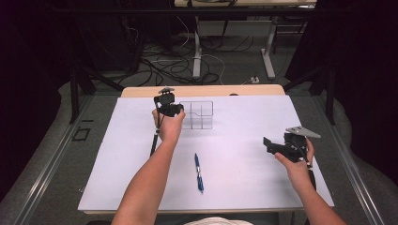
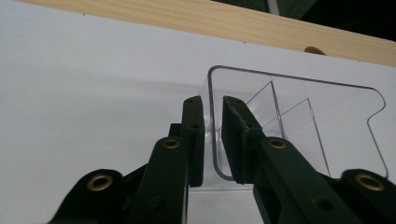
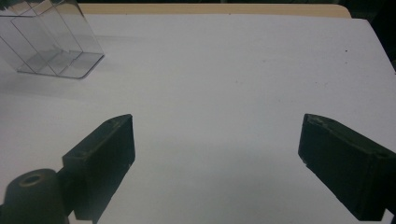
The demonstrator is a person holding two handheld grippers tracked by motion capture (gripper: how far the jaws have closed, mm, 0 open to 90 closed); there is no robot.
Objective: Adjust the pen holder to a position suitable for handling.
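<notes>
Clear organizer [image 1: 197, 115] sits at table's [image 1: 141, 187] 12 o'clock; left gripper [image 2: 213, 135] straddles its side wall, pads slightly off it. Light, rigid, slick plastic: pinch the wall. Right gripper [image 3: 215, 154] is spread wide, empty.

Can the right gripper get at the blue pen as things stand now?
Probably yes. The right gripper is open, holding nothing, and bare white table lies between it and the blue pen; nothing stands in the way.
</notes>
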